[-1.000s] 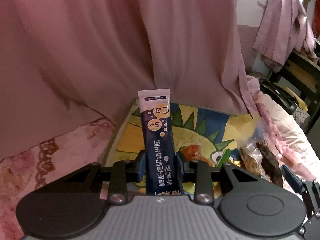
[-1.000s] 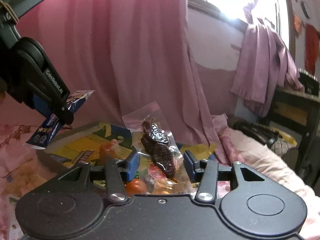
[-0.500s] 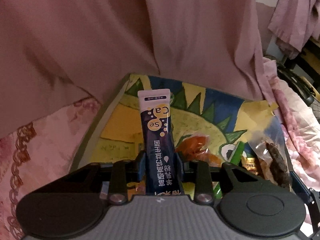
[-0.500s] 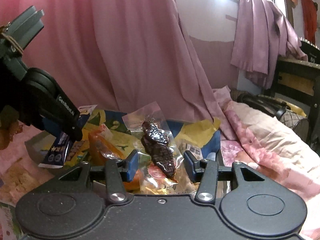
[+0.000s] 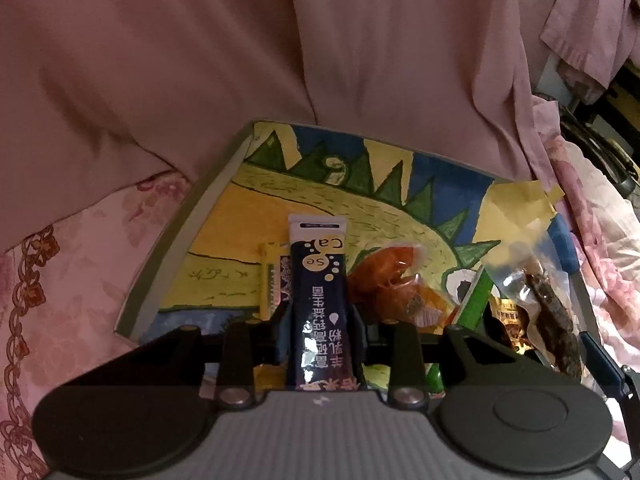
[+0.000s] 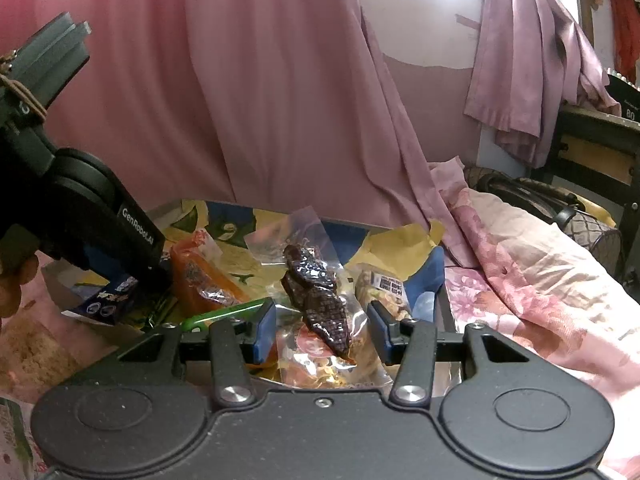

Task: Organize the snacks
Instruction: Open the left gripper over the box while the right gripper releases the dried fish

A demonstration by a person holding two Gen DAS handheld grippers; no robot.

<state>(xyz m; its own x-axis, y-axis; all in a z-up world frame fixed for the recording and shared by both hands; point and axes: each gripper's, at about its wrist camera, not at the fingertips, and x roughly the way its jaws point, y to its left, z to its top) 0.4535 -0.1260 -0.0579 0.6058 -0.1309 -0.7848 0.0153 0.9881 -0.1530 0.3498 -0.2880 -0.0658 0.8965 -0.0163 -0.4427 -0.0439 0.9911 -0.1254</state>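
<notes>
Left wrist view is showing the left gripper [image 5: 319, 320] clenching a dark blue sachet [image 5: 318, 300] upright over the painted tray [image 5: 224, 216], with an orange packet [image 5: 390, 280] just beside it and a small yellow-edged packet [image 5: 272, 280] lying behind. Pink curtain [image 5: 280, 60] is hanging past the tray's far edge. Right wrist view is revealing the right gripper [image 6: 322, 330] standing released around a clear pouch of dark dried meat [image 6: 316, 292], and a floral bedspread [image 6: 520, 264] lying beside the tray.
</notes>
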